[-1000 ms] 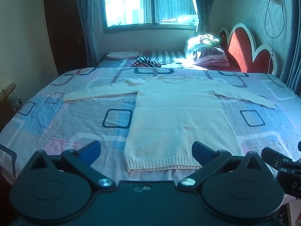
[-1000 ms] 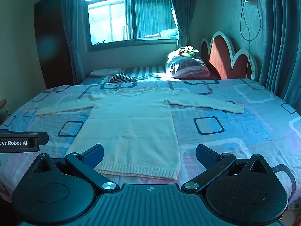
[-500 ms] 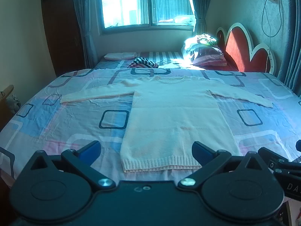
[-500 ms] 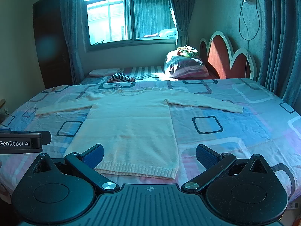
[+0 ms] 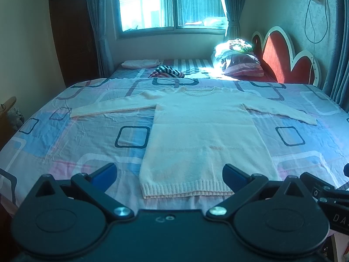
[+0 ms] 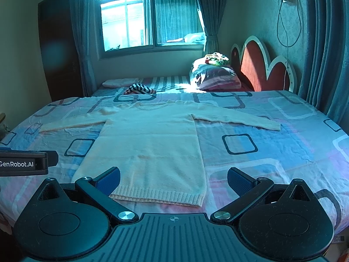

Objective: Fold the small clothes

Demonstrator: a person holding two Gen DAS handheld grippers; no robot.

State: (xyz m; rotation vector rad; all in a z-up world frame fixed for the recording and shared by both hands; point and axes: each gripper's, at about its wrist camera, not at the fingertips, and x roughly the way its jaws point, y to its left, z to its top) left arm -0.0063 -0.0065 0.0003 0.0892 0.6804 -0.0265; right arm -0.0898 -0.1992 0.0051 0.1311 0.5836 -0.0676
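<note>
From my left tool's camera, I see a pale sweater (image 5: 202, 135) lying flat on the bed (image 5: 65, 135). Its front faces up and both sleeves are stretched out to the sides. The bottom hem is closest to me. My left gripper (image 5: 170, 174) is up above the near edge of the bed, and its two blue fingers (image 5: 104, 173) are wide apart with nothing in them. The hem sits between them, lower down. At the far right I can see a bit of my other tool (image 5: 327, 194). Behind the sweater is a striped cloth (image 5: 166, 74), a pile of pillows (image 5: 237, 61) in the sun, and a red headboard (image 5: 283, 61).

From my right tool's camera, the sweater (image 6: 150, 144) is a little to the left. My right gripper (image 6: 173, 180) is also up over the bed edge, fingers (image 6: 238, 180) wide apart and holding nothing. The right corner of the hem is between them. My left tool (image 6: 24, 163) pokes in at the left side. The window (image 6: 150, 19) is bright at the back.
</note>
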